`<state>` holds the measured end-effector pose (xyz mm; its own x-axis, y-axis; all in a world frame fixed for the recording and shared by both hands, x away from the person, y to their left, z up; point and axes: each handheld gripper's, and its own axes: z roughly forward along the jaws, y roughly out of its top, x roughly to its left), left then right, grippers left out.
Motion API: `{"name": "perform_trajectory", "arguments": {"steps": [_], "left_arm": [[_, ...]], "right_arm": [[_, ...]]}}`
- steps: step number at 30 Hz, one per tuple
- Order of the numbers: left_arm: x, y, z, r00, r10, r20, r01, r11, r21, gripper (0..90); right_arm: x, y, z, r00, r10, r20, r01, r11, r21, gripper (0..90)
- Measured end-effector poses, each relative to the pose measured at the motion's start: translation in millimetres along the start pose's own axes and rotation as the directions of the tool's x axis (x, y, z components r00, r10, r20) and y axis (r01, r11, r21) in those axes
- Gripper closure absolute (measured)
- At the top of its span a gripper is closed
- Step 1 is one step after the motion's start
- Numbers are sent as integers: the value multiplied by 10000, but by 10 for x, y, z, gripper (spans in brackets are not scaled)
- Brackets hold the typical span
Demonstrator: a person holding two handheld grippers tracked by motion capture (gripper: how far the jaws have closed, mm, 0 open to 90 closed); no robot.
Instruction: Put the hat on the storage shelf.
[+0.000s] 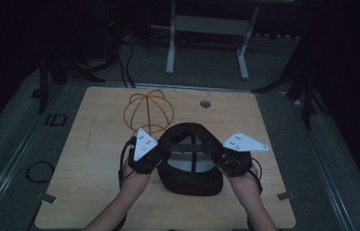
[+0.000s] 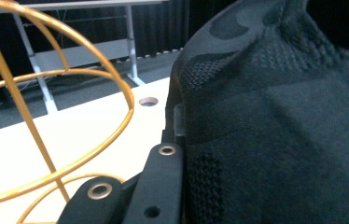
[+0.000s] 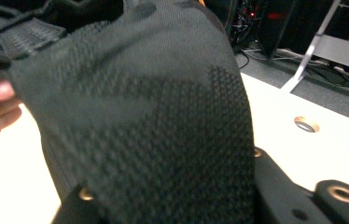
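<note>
Two tongs, left [image 1: 155, 155] and right [image 1: 222, 158], flanking the black cap [image 1: 190, 163].

My left gripper [image 1: 155, 155] and right gripper [image 1: 222, 156] are black, each topped by a pale three-cornered plate; brass-ringed screw holes dot my jaws.

Black cap, gold wire stand, pale wood table.

You see a black cap [image 1: 190, 161] with a knitted mesh pattern of darker patches, and a light grey lining showing inside it. The wire dome stand [image 1: 148, 113] is golden yellow. The table [image 1: 96, 144] is pale wood. Your left gripper [image 1: 156, 153] and right gripper [image 1: 221, 156] are black, each topped by a light grey plate with dark dots.
</note>
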<state>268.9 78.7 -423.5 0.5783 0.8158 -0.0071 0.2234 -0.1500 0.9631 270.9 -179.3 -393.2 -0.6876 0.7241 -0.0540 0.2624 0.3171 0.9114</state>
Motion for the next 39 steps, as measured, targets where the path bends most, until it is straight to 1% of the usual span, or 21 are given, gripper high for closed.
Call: {"name": "perform_trajectory", "arguments": {"steps": [3,4,5,6,10,12,14,15,19,21,22,23,24,25,26,28,30,34,36,37,39], "left_arm": [[-23,63,-17,9998,191,108,-191,9998,-3,892],[-27,85,-17,9996,228,161,-228,9997,13,892],[-33,104,-20,9995,304,119,-304,9995,25,892],[-38,123,-19,9993,305,217,-306,9995,42,892],[-68,172,-24,9982,563,183,-562,9984,-38,892],[-85,189,-18,9974,668,264,-667,9978,-49,892],[-101,204,-11,9968,707,383,-707,9975,-6,893],[-114,210,-9,9967,741,337,-740,9973,-32,893],[-132,248,-11,9965,753,375,-752,9972,-55,893],[-142,263,-23,9959,825,384,-820,9965,-130,892],[-150,270,-26,9954,862,418,-856,9962,-151,893],[-156,275,-30,9953,832,490,-824,9964,-176,893],[-164,282,-33,9945,881,565,-874,9961,-154,892],[-177,286,-33,9939,1010,450,-1004,9948,-155,892],[-180,291,-33,9933,1050,481,-1045,9945,-117,893],[-179,298,-36,9927,1135,406,-1130,9935,-137,892],[-164,307,-48,9944,970,420,-963,9952,-197,892],[-149,310,-79,9941,1010,401,-999,9946,-285,892],[-142,301,-91,9934,1048,470,-1035,9942,-298,892],[-140,295,-99,9923,1123,527,-1107,9933,-319,892],[-129,281,-113,9895,1302,629,-1282,9912,-339,892]], "right_arm": [[12,-63,-52,9999,98,32,-98,9999,-115,768],[12,-83,-65,9999,132,13,-132,9998,-138,760],[12,-103,-79,9998,175,-40,-175,9997,-142,752],[12,-123,-94,9997,235,-73,-236,9996,-163,747],[9,-192,-143,9985,444,-323,-450,9988,-199,682],[-7,-228,-157,9972,533,-522,-541,9984,-150,658],[-24,-271,-169,9961,550,-695,-556,9984,-74,621],[-31,-294,-176,9955,555,-769,-559,9984,-34,598],[-65,-384,-226,9951,494,-856,-489,9988,80,497],[-74,-430,-253,9947,424,-940,-404,9989,238,453],[-76,-454,-272,9953,376,-895,-354,9990,260,439],[-80,-479,-286,9951,330,-929,-301,9990,325,409],[-81,-504,-298,9941,237,-1062,-195,9990,409,381],[-87,-529,-310,9931,140,-1161,-91,9990,428,377],[-90,-553,-326,9924,146,-1225,-90,9989,466,377],[-96,-594,-358,9916,45,-1295,27,9985,552,377],[-85,-635,-385,9896,-54,-1439,155,9975,688,377],[-80,-721,-450,9840,-175,-1772,330,9958,851,388],[-96,-770,-485,9825,-179,-1853,350,9954,893,389],[-108,-791,-500,9827,-227,-1838,406,9947,942,388],[-146,-814,-538,9822,-168,-1871,353,9948,960,389]]}}
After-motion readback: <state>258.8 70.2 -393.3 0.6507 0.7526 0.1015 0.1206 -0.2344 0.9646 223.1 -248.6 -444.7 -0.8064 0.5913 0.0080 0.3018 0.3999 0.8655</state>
